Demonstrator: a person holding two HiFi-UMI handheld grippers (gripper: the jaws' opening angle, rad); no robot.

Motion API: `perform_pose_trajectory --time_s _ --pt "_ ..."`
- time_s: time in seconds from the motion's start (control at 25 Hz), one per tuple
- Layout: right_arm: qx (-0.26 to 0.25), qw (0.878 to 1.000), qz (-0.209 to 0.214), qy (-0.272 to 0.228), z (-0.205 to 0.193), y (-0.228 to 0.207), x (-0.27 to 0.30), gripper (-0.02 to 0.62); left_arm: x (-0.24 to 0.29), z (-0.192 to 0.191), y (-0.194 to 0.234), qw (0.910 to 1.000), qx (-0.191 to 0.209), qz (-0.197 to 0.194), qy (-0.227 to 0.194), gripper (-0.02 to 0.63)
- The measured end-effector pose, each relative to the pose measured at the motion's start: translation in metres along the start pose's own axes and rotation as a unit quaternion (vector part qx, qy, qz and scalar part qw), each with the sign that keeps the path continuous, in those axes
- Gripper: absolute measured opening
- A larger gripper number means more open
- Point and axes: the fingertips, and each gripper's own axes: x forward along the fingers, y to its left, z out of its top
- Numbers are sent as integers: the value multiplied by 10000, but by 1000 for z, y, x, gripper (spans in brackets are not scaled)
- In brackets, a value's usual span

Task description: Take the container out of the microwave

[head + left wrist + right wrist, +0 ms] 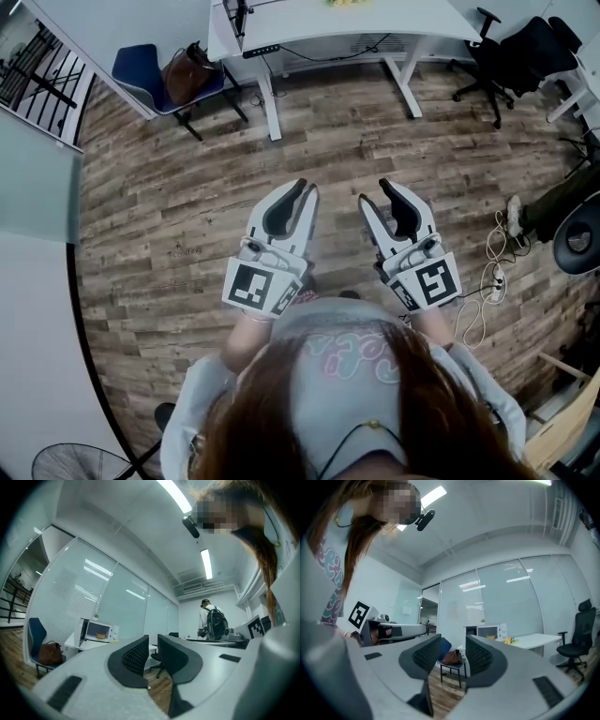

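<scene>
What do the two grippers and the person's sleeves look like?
The left gripper and the right gripper both have pale grey-white plastic bodies with black ribbed pads. Each carries a cube with black-and-white square markers. No cables show on them. The sleeves are light-coloured.

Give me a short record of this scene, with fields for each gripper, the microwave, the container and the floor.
left gripper: jaws together, empty
right gripper: jaws apart, nothing between them
microwave: on the white desk, door open, away from both grippers
container: yellowish, inside the microwave, untouched
floor: wooden planks
</scene>
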Motion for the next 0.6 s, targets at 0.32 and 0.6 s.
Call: perform_pose_trajectory --time_s 0.32,0.6 --pt "231 9991 -298 -217 3 -12 -1 304 -1 -4 12 9997 -35 251 57 255" --pt "147 9993 -345 -88 -2 -7 8 310 -1 0 19 9998 53 205 34 262"
